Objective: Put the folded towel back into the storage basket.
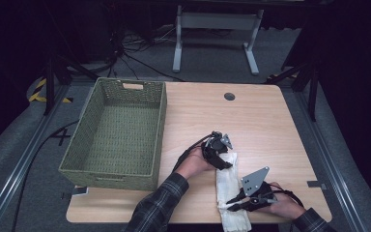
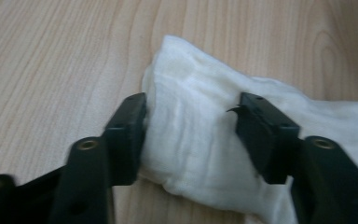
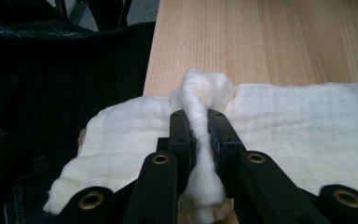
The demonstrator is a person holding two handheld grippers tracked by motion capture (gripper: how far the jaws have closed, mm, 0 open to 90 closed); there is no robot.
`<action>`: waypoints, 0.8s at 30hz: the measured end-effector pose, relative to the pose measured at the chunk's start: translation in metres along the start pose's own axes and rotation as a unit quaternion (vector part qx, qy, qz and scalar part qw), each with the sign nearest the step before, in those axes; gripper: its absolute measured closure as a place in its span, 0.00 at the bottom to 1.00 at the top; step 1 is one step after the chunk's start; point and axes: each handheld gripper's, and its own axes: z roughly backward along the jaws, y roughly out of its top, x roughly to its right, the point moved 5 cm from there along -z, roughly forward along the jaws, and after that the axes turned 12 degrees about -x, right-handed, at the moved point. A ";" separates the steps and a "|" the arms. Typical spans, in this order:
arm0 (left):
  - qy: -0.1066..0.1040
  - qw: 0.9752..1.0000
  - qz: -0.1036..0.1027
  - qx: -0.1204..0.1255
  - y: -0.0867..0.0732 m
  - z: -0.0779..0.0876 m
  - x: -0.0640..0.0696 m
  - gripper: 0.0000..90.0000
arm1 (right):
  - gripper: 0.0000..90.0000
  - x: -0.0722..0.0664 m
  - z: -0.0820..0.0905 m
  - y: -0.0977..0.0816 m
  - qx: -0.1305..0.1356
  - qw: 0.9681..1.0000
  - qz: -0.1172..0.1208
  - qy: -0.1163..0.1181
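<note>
Right gripper view: the right gripper [image 3: 198, 123] has its 2 fingers clamped on a bunched fold of the white cloth [image 3: 307, 126], which lies on the counter [image 1: 265, 121]. Farther up the cloth, the left gripper [image 2: 191, 121] straddles its end, fingers apart.

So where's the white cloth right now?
In the high view the cloth lies on the table's near edge, right of the basket, between the left gripper and right gripper, which pinches it.
</note>
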 end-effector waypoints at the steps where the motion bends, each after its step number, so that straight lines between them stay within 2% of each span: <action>1: -0.002 1.000 -0.002 -0.003 0.000 0.001 0.001 0.58 | 0.92 0.001 0.000 0.000 0.001 1.000 -0.002 -0.003; 2: -0.004 1.000 -0.003 -0.004 0.000 0.001 0.002 0.66 | 0.92 0.002 0.002 -0.001 0.001 1.000 -0.004 -0.006; 5: -0.015 1.000 -0.007 -0.004 -0.001 0.002 0.004 0.81 | 0.92 0.004 0.004 -0.001 0.007 1.000 -0.007 -0.007; 8: -0.008 1.000 -0.013 -0.011 -0.001 0.004 0.005 0.87 | 0.92 0.006 0.008 -0.001 0.014 1.000 -0.010 -0.012; 10: -0.008 1.000 -0.007 -0.012 -0.001 0.006 0.006 0.88 | 0.92 0.007 0.010 0.000 0.019 1.000 -0.012 -0.015; 15: -0.010 1.000 -0.008 0.005 0.000 0.014 0.007 0.89 | 0.92 0.010 0.017 0.001 0.031 0.999 -0.018 -0.021; 22: -0.006 1.000 -0.016 0.024 0.007 0.039 0.011 0.90 | 0.92 0.017 0.029 0.008 0.043 0.998 -0.020 -0.036; 24: -0.004 0.999 -0.013 0.031 0.009 0.045 0.011 0.90 | 0.92 0.022 0.034 0.011 0.048 0.998 -0.021 -0.041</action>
